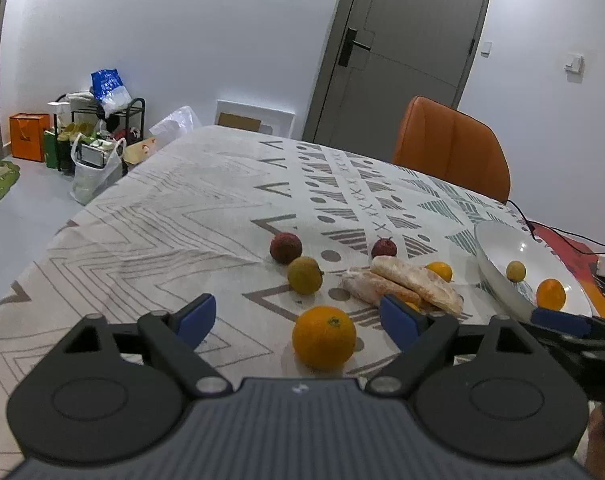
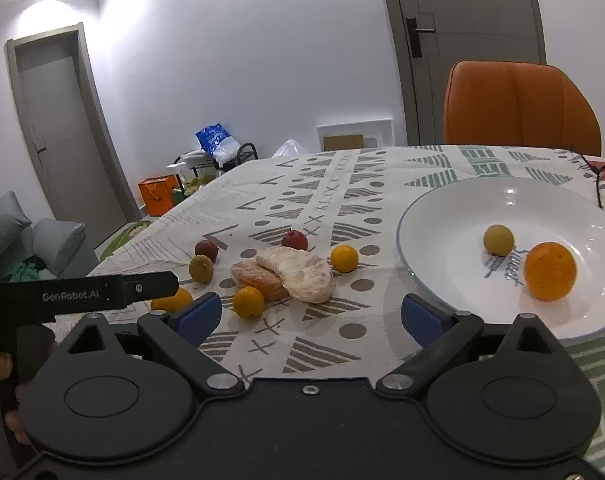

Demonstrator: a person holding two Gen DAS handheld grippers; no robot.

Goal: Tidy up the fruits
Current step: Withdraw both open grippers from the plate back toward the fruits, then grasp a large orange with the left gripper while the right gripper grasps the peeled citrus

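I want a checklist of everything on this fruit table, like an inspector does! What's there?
Surface: patterned tablecloth covers the table.
Job's things: white plate holds an orange and a yellow-green fruit. On the cloth: big orange, two peeled citrus pieces, two small yellow-orange fruits, two red fruits, one greenish fruit.
Clutter: nothing seen on the table besides the fruit.
Grippers: left gripper open, the big orange between its fingers, untouched; right gripper open, empty.
Cables: black cable at the table's far right edge.
Surroundings: orange chair, grey door, bags and a rack on the floor.
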